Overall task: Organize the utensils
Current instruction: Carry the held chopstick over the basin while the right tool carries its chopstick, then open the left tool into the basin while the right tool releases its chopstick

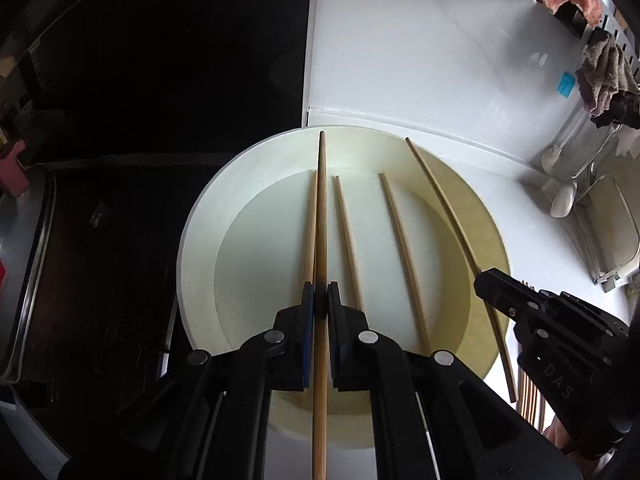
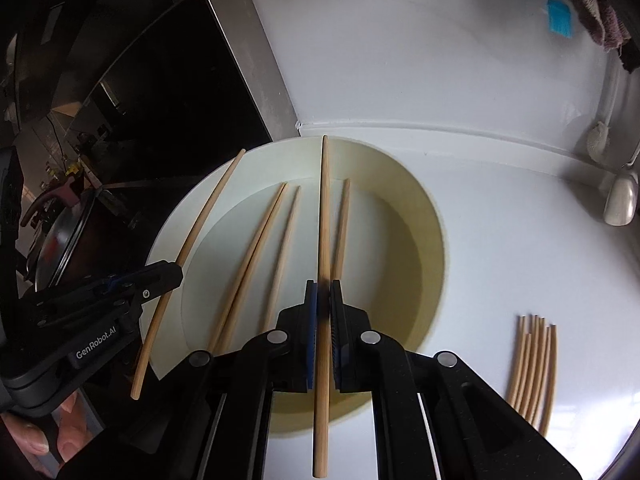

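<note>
You hold one chopstick in each gripper, left gripper (image 1: 320, 300) and right gripper (image 2: 323, 300) fingers clamped, above the plate (image 2: 434, 240), for the bundle (image 2: 534, 364) beside it.

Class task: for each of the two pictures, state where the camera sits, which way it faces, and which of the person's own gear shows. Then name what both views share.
Left wrist: sits on the left gripper, facing forward over the plate; jaws shut on a chopstick; the right gripper shows at right.
Right wrist: sits on the right gripper, same facing, holding its own chopstick; the left gripper shows at left.
Shared: plate, loose chopsticks, chopstick bundle.
</note>
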